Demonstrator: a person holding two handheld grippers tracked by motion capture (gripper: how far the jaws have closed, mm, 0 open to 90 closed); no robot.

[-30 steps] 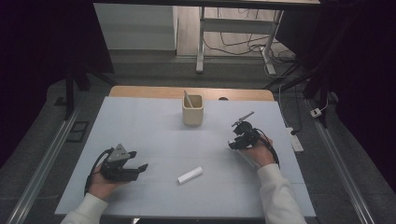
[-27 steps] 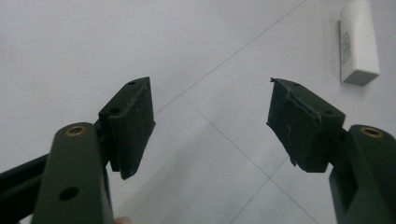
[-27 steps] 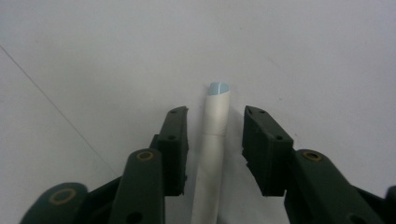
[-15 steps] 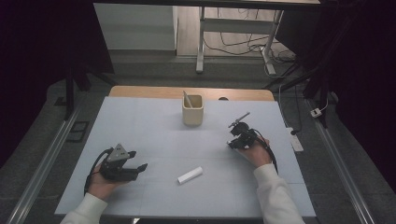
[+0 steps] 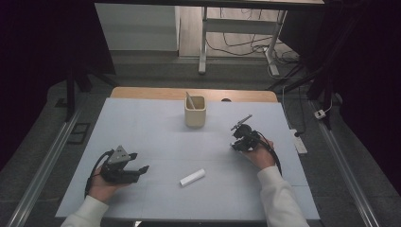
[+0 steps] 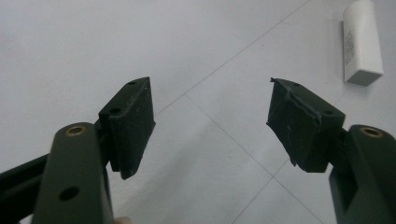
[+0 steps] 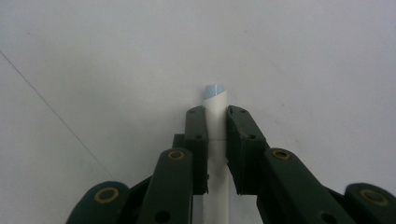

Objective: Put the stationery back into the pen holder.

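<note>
My right gripper point(image 7: 215, 114) is shut on a thin white stick point(image 7: 215, 100) with a pale blue tip, its jaws having just been closing on it. Seen from above, that gripper point(image 5: 239, 131) sits at the right of the table, and the stick point(image 5: 242, 121) pokes up and to the right out of it. At the near left, my left gripper point(image 5: 139, 161) rests on the table, open with nothing between its pads point(image 6: 133, 116). A short white tube point(image 5: 192, 177) lies flat between the two hands, and it lies at the top right in the left gripper view point(image 6: 362, 42).
A beige cup point(image 5: 195, 112) with a stick standing in it stands at the back middle of the pale blue-grey table point(image 5: 156, 132). Behind the table top lies a wooden strip point(image 5: 151, 93). Cables and table legs are on the floor beyond.
The right gripper's jaws have drawn together around the stick. Both hands stay where they were, and the white tube has not moved.
</note>
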